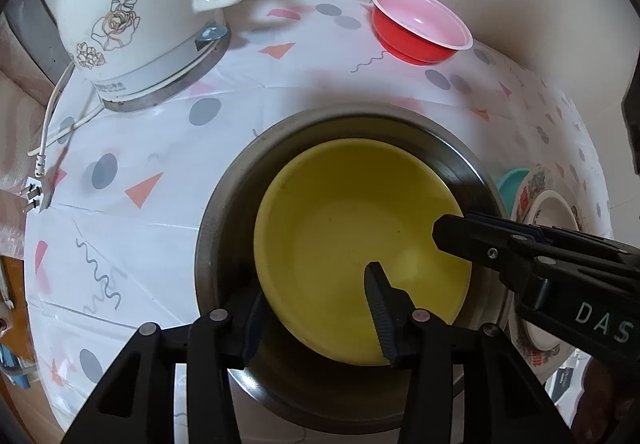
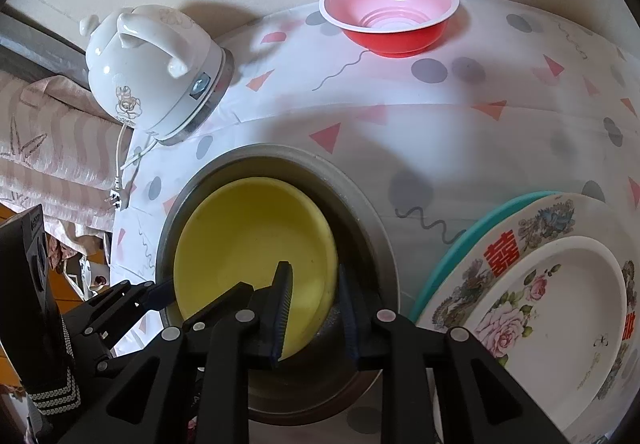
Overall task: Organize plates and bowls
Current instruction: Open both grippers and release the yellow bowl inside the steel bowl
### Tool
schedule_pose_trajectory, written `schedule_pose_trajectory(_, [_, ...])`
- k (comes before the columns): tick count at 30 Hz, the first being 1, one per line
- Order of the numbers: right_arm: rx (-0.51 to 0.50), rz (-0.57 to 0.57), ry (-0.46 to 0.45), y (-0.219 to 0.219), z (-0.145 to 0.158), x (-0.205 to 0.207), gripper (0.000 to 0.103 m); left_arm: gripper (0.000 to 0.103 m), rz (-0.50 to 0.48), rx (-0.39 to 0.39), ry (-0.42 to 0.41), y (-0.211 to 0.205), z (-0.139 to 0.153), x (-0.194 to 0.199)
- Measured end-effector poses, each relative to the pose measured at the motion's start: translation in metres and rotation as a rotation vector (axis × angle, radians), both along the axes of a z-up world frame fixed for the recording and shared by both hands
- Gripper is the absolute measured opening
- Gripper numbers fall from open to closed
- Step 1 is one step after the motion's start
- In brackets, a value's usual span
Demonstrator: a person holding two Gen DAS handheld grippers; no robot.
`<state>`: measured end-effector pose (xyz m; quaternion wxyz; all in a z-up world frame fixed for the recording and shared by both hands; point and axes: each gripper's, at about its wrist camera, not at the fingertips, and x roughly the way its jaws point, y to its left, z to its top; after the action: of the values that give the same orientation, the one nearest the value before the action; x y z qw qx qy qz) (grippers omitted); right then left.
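Table point(image 2: 460, 131) under its patterned cloth carries everything here, and there isn't much spare room on it. Biggest piece in play is the steel bowl point(image 1: 224, 211), with the yellow bowl point(image 1: 360, 244) nested inside it, sitting tilted and off-centre rather than flat. That's the first worry: a lopsided nest like this can rock or slide if either finger clips the yellow rim on the way out.

Just beside the steel bowl is the plate stack point(image 2: 532, 284): a floral plate on a larger decorated one, on a teal one beneath. Any sideways swing from the right hand could knock that pile, and it sits near the table's edge.

Over at the back, the white kettle point(image 1: 140, 15) stands on its base with its cord trailing off the table; well clear for now, but a snag risk if the left hand sweeps that way. The red bowl point(image 2: 390, 15) waits alone at the far edge, not yet stacked.

Now the tools. The left gripper point(image 1: 312, 308) straddles the near rim of the yellow bowl, jaws parted and not pinching it. The right gripper point(image 2: 316, 308) straddles the opposite rim, also let go, with daylight either side of the rim. Both fingers inside the bowl could drag it up if lifted carelessly.
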<state>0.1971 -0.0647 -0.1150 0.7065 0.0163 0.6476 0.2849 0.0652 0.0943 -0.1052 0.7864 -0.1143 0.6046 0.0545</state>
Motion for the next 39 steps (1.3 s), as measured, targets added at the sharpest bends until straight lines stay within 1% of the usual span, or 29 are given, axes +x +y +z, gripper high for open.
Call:
schedule_pose_trajectory(2, [0.002,-0.006,0.002,-0.001,0.001,0.000,0.024,0.048,-0.001,-0.002,0.000,0.000,0.001,0.000])
schedule_pose_trajectory(6, [0.017,-0.015,-0.013,-0.005,0.008,0.001,0.025,0.051,-0.007,-0.003,-0.002,-0.001,0.001,-0.001])
schedule_pose_trajectory(11, [0.028,-0.024,-0.027,-0.007,0.013,0.002,0.025,0.057,-0.003,-0.025,-0.012,-0.002,0.003,-0.002])
schedule_pose_trajectory(14, [0.031,-0.032,-0.020,-0.009,0.012,0.001,0.025,0.060,-0.003,-0.012,-0.023,-0.003,0.006,-0.003])
schedule_pose_trajectory(16, [0.036,-0.039,-0.017,-0.010,0.012,0.001,0.025,0.065,-0.005,-0.013,-0.026,-0.004,0.007,-0.003])
schedule_pose_trajectory(23, [0.055,-0.064,-0.019,-0.017,0.014,0.001,0.025,0.068,-0.012,-0.012,-0.038,-0.007,0.012,-0.003])
schedule_pose_trajectory(25, [0.059,-0.068,-0.021,-0.018,0.015,0.002,0.025,0.070,-0.005,-0.019,-0.046,-0.006,0.015,-0.003])
schedule_pose_trajectory(32, [0.090,-0.098,-0.019,-0.027,0.017,0.003,0.025,0.077,-0.005,0.001,-0.101,-0.010,0.032,-0.003])
schedule_pose_trajectory(35, [0.100,-0.111,-0.026,-0.030,0.019,0.004,0.025,0.078,-0.006,0.024,-0.112,-0.009,0.036,-0.002])
schedule_pose_trajectory(39, [0.123,-0.135,-0.032,-0.038,0.022,0.007,0.025,0.078,0.019,0.031,-0.120,-0.005,0.039,-0.001])
